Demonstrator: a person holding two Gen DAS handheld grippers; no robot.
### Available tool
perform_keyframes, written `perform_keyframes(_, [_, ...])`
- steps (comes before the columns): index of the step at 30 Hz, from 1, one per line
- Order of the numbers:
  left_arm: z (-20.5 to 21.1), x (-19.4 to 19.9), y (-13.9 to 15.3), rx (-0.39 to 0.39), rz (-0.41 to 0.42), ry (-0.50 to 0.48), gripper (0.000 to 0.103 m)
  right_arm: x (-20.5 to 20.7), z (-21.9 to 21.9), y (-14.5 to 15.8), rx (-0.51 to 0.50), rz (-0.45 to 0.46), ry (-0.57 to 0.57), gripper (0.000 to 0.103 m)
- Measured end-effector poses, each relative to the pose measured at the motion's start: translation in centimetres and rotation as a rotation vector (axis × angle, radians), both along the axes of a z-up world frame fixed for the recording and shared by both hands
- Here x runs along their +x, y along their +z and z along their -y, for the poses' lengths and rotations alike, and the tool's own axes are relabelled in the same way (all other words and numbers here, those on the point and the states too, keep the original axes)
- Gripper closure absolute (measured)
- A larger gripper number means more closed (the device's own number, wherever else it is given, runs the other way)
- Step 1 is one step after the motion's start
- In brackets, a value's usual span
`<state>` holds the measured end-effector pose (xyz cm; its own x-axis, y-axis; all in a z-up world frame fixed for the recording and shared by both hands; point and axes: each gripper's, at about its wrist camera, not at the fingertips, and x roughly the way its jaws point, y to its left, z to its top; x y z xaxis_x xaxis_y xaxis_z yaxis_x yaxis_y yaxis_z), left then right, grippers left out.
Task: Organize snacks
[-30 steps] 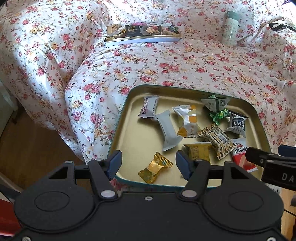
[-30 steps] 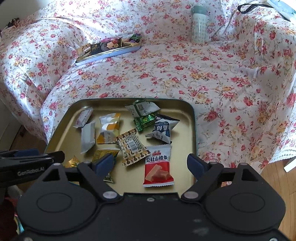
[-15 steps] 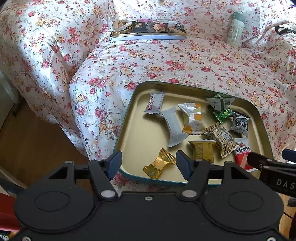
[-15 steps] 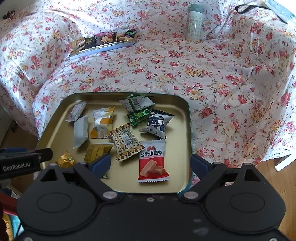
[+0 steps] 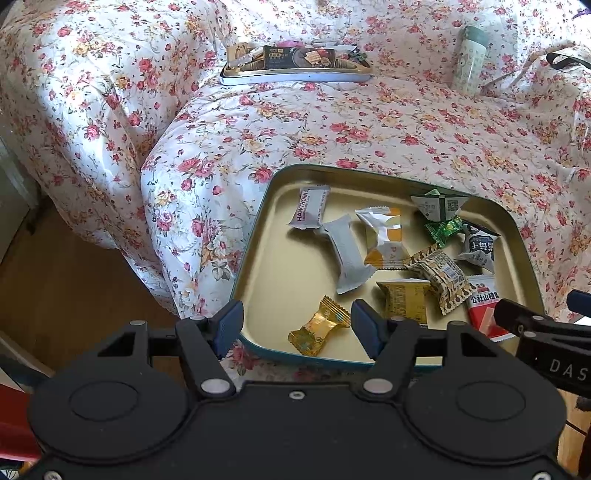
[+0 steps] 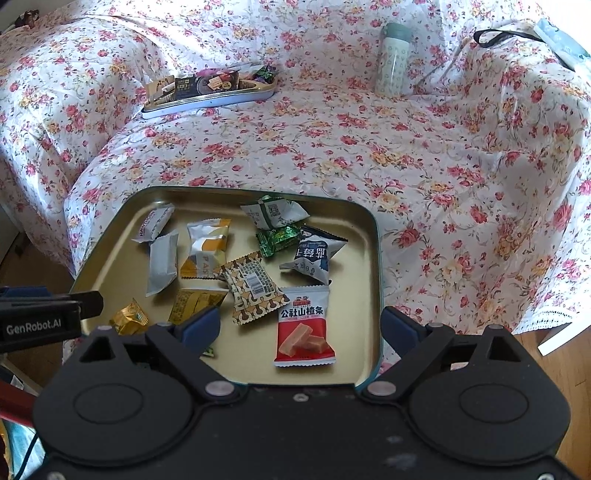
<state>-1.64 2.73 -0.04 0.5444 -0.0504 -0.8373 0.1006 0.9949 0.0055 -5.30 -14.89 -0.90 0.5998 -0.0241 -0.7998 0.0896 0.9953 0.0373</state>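
A gold tin tray (image 5: 280, 266) (image 6: 365, 236) lies at the front edge of the flower-cloth sofa and holds several wrapped snacks. My left gripper (image 5: 297, 325) is open and empty above the tray's near left corner, with a gold candy (image 5: 319, 330) between its fingers' line. My right gripper (image 6: 301, 325) is open and empty over the tray's near edge, above a red hawthorn-strip packet (image 6: 303, 328). A patterned brown packet (image 6: 255, 288) and a blue-white packet (image 6: 314, 254) lie mid-tray. A second tin (image 5: 295, 68) (image 6: 210, 90) with snacks sits far back.
A pale green bottle (image 5: 471, 59) (image 6: 393, 59) stands at the back right of the sofa. A black strap (image 6: 506, 35) lies on the cloth behind it. Wooden floor (image 5: 55, 258) lies to the left below the sofa edge.
Both grippers have drawn back a little from the tray, so more of the sofa shows. The snacks have not moved. Both grippers stay open.
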Motion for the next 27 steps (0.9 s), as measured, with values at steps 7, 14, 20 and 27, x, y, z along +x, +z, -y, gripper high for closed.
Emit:
perform_keyframes(7, [-0.07, -0.01, -0.12, -0.005, -0.01, 0.001, 0.036, -0.18, 0.12, 0.08, -0.003, 0.008, -0.004, 0.005])
perform_keyframes(14, [-0.19, 0.15, -0.38, -0.017, -0.017, 0.002, 0.036, -0.16, 0.38, -0.01, 0.011, 0.006, -0.025, 0.005])
perform_keyframes(20, [-0.09, 0.01, -0.48, -0.023, -0.023, -0.004, 0.036, -0.08, 0.59, -0.37, 0.042, -0.008, -0.044, 0.005])
perform_keyframes(27, [0.07, -0.16, -0.28, -0.017, -0.014, -0.008, 0.036, -0.28, 0.46, -0.2, 0.047, 0.006, -0.047, 0.005])
